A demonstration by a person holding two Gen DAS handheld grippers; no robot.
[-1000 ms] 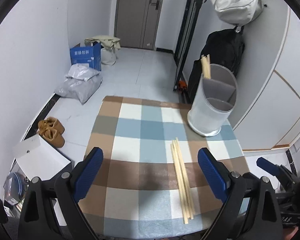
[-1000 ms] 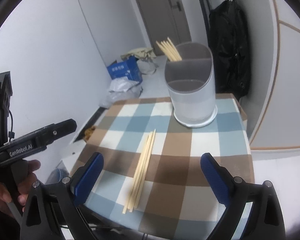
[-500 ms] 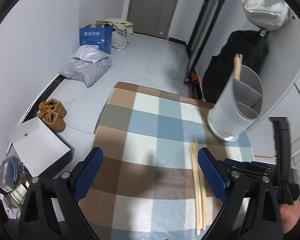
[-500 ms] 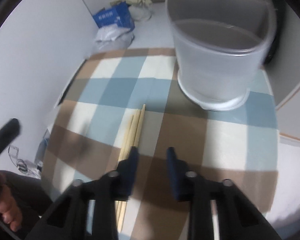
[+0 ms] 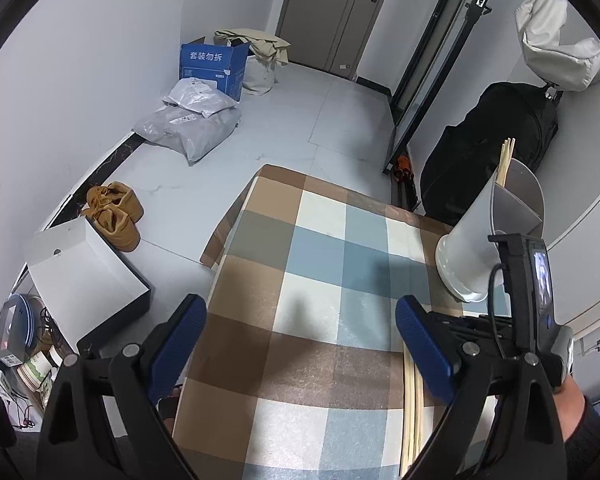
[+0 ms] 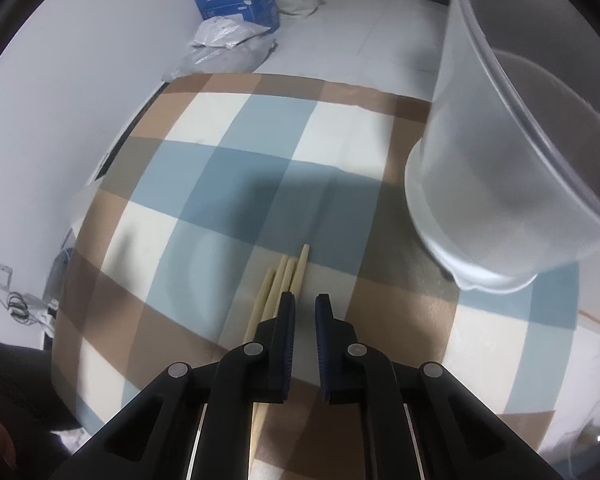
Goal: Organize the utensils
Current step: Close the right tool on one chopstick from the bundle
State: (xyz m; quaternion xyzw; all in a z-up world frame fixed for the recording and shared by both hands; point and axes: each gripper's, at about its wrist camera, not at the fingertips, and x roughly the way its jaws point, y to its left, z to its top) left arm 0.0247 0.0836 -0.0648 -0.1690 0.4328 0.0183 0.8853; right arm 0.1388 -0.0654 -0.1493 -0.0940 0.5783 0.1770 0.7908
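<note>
Tabletop (image 5: 320, 360): we see a checked cloth covering it.
Holder (image 6: 500, 184): translucent, divided, standing at the far right corner; sticks (image 5: 505, 160) upright inside.
Left gripper (image 5: 300, 344): jaws wide apart, empty, above the cloth.
Right gripper (image 6: 305, 312): jaws nearly together, over the chopsticks' right edge; we cannot tell whether they pinch one.
Chopsticks (image 6: 278, 286): loose bundle flat on the cloth, near the holder.

1. Tablecloth (image 5: 312, 264): checked in brown, blue, cream and grey-tan.
2. Chopsticks (image 6: 284, 276) on the tablecloth: pale wood.
3. Utensil holder (image 5: 496, 240) at the tablecloth's far right: frosted white-grey, pale chopsticks inside.
4. Left gripper (image 5: 300, 344), right gripper (image 6: 304, 312): black frames, blue pads.
5. Box (image 5: 214, 66) beyond the tablecloth: blue, white lettering.
6. Shoes (image 5: 114, 214) left of the tablecloth: tan-brown.
7. Bag (image 5: 496, 152) behind the utensil holder: black.
</note>
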